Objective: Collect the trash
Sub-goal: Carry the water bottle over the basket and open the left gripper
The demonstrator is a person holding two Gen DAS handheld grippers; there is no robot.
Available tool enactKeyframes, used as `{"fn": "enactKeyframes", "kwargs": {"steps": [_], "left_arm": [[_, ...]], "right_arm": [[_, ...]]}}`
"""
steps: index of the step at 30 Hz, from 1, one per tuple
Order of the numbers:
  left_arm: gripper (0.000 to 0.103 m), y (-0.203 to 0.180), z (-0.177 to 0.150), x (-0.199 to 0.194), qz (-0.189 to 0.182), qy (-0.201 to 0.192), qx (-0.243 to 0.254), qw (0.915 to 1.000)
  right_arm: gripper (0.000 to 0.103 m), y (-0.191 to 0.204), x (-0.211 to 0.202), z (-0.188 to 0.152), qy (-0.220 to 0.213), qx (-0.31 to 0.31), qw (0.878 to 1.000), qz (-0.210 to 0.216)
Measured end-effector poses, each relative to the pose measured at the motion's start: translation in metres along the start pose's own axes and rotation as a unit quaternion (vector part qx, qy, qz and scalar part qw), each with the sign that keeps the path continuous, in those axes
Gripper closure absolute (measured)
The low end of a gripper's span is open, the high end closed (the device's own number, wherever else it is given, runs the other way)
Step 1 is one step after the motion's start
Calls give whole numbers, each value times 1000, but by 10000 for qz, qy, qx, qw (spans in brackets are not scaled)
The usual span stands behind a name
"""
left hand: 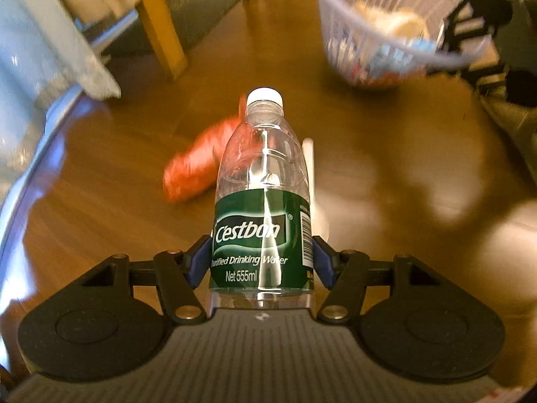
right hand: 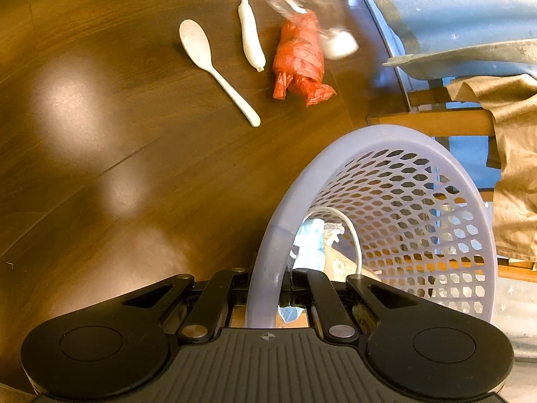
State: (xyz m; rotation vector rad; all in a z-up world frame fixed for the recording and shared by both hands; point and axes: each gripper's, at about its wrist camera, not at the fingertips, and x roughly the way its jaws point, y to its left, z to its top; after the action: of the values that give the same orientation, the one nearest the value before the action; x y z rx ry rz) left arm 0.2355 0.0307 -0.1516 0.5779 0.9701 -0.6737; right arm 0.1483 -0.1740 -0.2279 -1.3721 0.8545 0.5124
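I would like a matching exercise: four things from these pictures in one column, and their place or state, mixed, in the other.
1. water bottle
2. basket
3. orange plastic bag
4. spoon

a. lies crumpled on the table
b. rim pinched by the right gripper
c. held between the left gripper fingers
d. white, lies beside the toothbrush

Pairs: 1-c, 2-b, 3-a, 4-d

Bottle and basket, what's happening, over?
Left tool shut on water bottle. Right tool clamps basket rim. Red bag, spoon, toothbrush on table. Path clear.
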Motion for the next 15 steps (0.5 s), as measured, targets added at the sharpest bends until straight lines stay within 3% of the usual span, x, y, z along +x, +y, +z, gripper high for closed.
{"fn": "enactKeyframes", "kwargs": {"steps": [10, 15], "left_arm": [[45, -23, 71, -52, -265, -797, 88, 9964], [45, -39, 107, -60, -502, -994, 263, 9934]], "right_arm": [[101, 4, -3, 2, -31, -7, 10000, 10], [101, 7, -8, 1, -49, -19, 10000, 15]]}}
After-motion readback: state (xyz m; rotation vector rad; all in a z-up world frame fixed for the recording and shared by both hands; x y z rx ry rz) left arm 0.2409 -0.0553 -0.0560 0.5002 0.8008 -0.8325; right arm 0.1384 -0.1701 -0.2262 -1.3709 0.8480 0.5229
